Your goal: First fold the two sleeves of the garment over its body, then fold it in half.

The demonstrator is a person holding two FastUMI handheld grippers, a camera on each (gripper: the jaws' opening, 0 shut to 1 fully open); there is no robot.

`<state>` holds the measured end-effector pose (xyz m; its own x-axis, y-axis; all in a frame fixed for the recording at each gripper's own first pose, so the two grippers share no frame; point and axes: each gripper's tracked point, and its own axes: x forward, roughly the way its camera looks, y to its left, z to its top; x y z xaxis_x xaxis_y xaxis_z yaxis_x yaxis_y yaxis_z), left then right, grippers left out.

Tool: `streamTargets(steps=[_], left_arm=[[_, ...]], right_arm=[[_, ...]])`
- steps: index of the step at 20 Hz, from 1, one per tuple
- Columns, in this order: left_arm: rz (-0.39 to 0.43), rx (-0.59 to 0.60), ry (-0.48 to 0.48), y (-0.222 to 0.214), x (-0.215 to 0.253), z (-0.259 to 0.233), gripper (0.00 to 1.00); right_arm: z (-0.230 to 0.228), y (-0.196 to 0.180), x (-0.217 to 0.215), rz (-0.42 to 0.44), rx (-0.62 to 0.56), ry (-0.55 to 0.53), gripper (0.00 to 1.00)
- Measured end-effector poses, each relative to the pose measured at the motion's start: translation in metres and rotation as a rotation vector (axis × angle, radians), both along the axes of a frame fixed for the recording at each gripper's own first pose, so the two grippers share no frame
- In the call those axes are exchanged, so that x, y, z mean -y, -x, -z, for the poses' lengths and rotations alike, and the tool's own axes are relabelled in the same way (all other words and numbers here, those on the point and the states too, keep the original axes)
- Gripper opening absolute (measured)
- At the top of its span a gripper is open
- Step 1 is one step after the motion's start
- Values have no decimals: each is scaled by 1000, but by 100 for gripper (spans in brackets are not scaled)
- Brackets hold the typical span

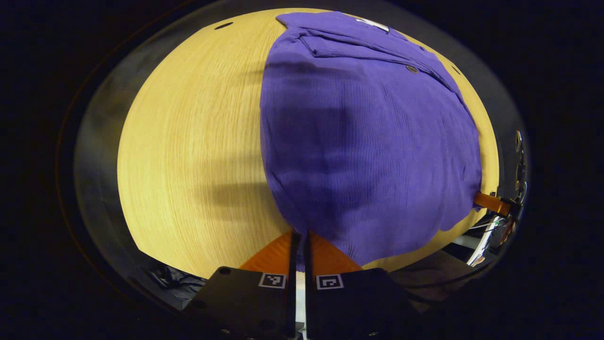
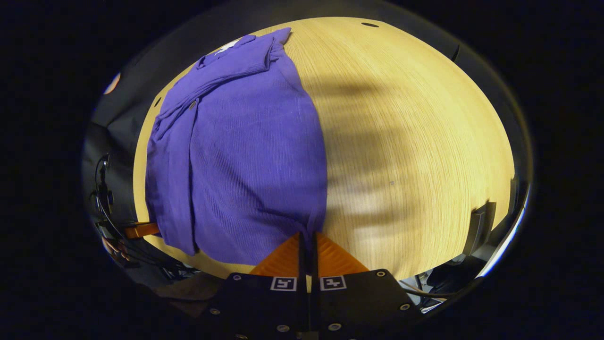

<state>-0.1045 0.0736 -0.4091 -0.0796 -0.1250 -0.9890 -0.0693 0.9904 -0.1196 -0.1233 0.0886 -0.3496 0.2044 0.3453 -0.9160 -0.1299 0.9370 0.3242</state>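
Wooden surface [image 1: 188, 156] carries a purple garment [image 1: 358, 141]; its label is illegible. Left gripper [image 1: 300, 234] and right gripper [image 2: 308, 236] each pinch its near hem.

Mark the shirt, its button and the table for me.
shirt [image 1: 358, 156], left gripper view, middle of the body panel.
button [image 1: 411, 69], left gripper view, on its face.
table [image 2: 415, 141], right gripper view, bare wood beside the shirt.

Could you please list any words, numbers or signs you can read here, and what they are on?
No readable words or numbers.
White tag at the shirt's collar: too small and blurred to read.
Square black-and-white marker patterns on each claw's body: coded patterns, not text.
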Motion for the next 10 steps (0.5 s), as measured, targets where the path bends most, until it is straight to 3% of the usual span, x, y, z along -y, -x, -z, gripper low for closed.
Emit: streamTargets(steps=[4, 10], left_arm=[[24, 29, 43, -3, -14, -45, 9], [98, 196, 133, -59, -12, -112, 9]], right_arm=[[-34, -3, -8, 5, 36, -27, 3], [-115, -28, -24, -10, 140, -44, 3]])
